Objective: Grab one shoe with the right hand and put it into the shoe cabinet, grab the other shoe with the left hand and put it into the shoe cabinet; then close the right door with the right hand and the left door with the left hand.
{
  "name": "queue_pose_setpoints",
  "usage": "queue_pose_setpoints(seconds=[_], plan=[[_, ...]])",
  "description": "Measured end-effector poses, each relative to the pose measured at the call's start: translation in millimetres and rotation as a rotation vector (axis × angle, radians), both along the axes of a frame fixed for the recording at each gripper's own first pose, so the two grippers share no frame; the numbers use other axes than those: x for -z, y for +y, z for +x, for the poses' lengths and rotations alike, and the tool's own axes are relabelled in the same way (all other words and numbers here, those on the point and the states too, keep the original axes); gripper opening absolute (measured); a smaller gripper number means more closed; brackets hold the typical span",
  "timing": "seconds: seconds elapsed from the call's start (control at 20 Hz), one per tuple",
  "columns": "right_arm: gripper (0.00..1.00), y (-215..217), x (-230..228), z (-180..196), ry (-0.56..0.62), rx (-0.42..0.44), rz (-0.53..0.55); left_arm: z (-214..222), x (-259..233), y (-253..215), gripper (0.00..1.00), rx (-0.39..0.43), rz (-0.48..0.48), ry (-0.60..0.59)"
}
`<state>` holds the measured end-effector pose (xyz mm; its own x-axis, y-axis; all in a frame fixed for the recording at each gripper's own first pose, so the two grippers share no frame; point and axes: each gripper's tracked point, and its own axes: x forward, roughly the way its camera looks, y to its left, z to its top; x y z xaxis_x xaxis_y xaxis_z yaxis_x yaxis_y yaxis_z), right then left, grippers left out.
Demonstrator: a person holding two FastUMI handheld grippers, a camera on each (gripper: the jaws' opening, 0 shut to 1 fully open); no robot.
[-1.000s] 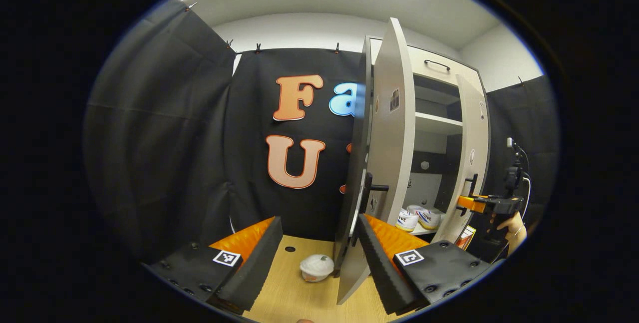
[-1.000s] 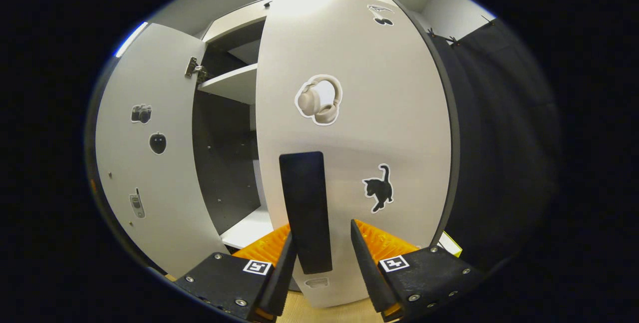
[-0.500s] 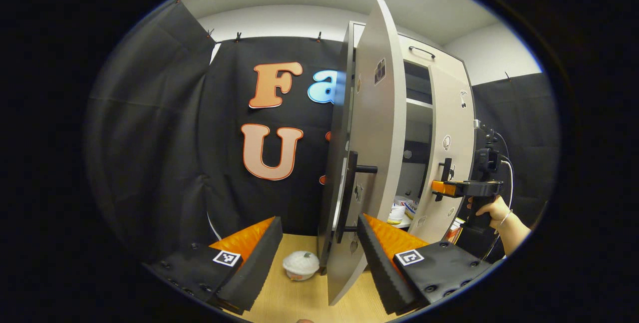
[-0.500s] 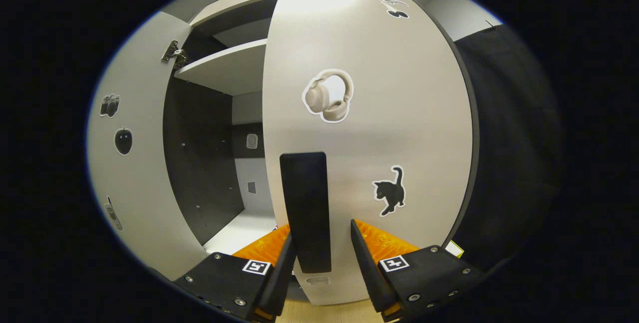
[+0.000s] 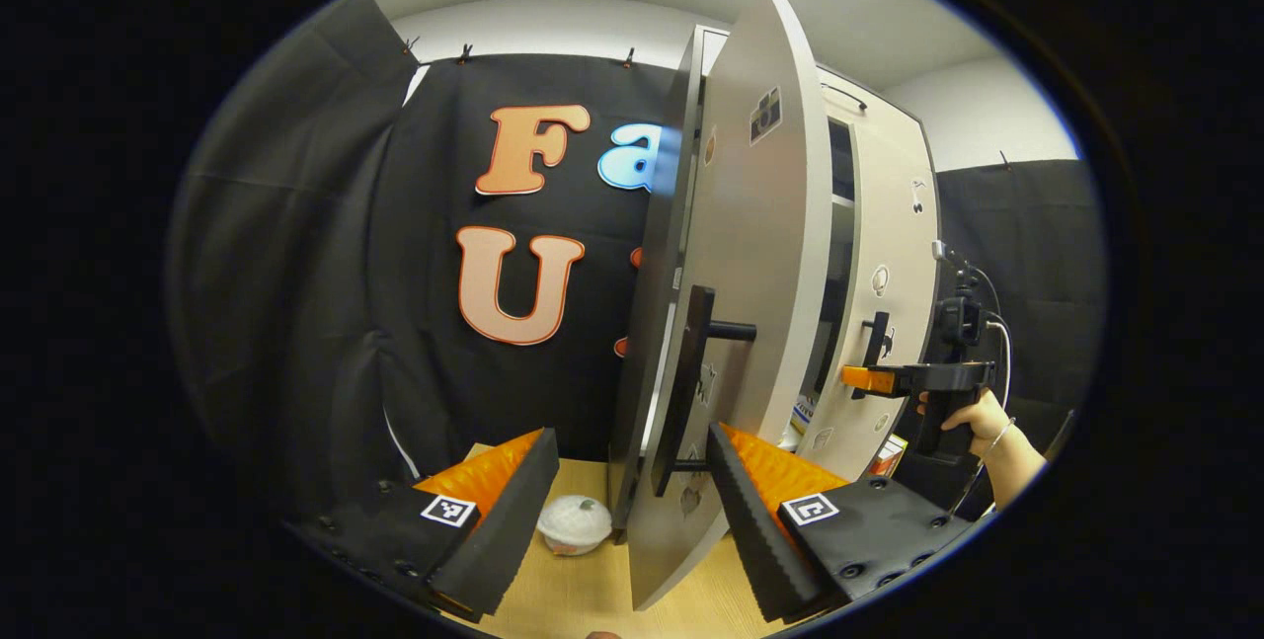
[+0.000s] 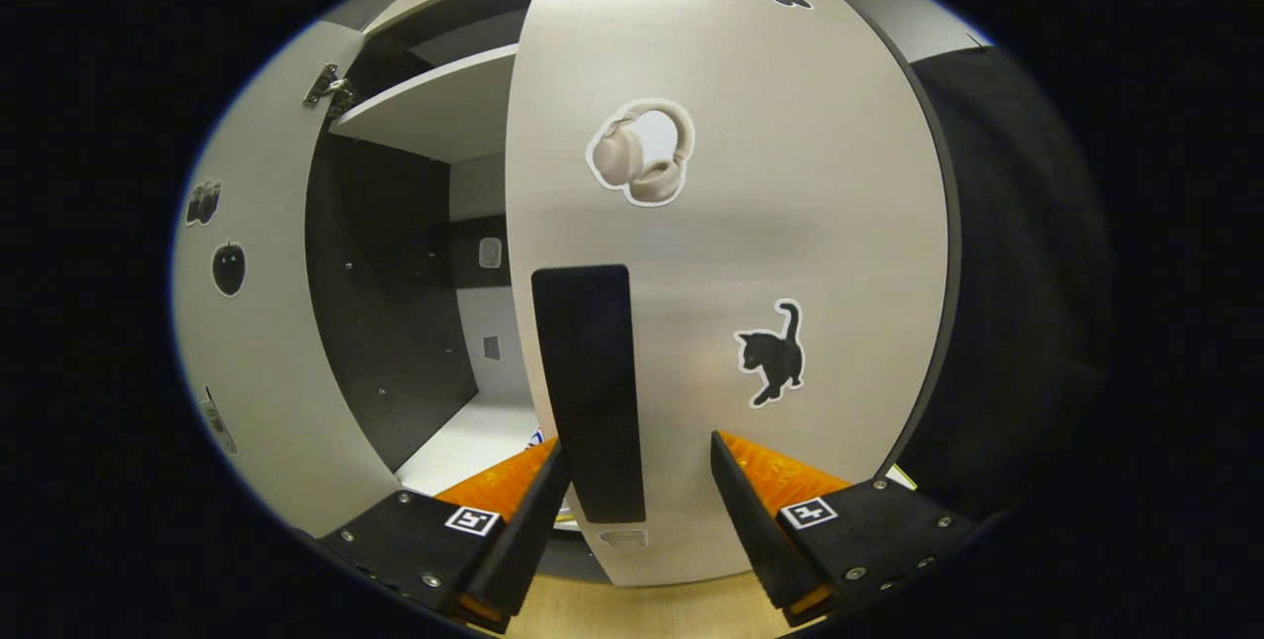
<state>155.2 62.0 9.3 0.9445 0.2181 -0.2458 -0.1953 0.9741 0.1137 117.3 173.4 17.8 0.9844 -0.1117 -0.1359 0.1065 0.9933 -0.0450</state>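
In the left gripper view the cabinet's left door (image 5: 760,254) stands edge-on, half shut, its black handle (image 5: 694,377) just above my open left gripper (image 5: 632,511); the door's lower edge runs between the fingers without touching them. Farther right a hand (image 5: 973,417) holds the right gripper (image 5: 867,379) at the right door (image 5: 894,254). A sliver of a white shoe (image 5: 802,412) shows between the doors. In the right gripper view the right door (image 6: 790,224) is close ahead. Its black handle (image 6: 590,392) sits between the fingers of my right gripper (image 6: 632,530), which stands open with gaps on both sides.
A white lidded bowl (image 5: 573,523) sits on the wooden floor (image 5: 583,599) beside the left door's foot. A coloured box (image 5: 894,451) lies by the cabinet's right side. In the right gripper view the dark cabinet interior (image 6: 395,323) and a shelf (image 6: 444,116) show between the doors.
Both doors have swung further toward shut, narrowing the gap that showed the shoes. The right gripper's fingers have spread wider around the handle. The left gripper has come closer to the left door.
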Motion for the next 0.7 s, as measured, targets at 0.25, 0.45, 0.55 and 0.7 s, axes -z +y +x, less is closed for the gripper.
queue_pose_setpoints(seconds=[0.25, 0.45, 0.55, 0.7], plan=[[0.93, -22.2, -2.4, -29.5, -0.029, -0.017, -0.07, 3.6, 2.7, 0.7, 0.96, -0.012, 0.022, 0.008], [0.93, -34.6, -26.5, -56.8, -0.092, -0.028, -0.062, 4.0, 1.2, -6.5, 0.96, -0.028, 0.044, 0.018], [0.93, -43.3, -39.3, -71.3, -0.119, -0.029, -0.036, 3.2, 2.3, -11.4, 0.94, -0.033, 0.054, 0.015], [0.93, -57.4, -56.3, -91.2, -0.159, -0.032, -0.023, 5.7, 5.0, -30.7, 0.96, 0.015, 0.011, 0.033]])
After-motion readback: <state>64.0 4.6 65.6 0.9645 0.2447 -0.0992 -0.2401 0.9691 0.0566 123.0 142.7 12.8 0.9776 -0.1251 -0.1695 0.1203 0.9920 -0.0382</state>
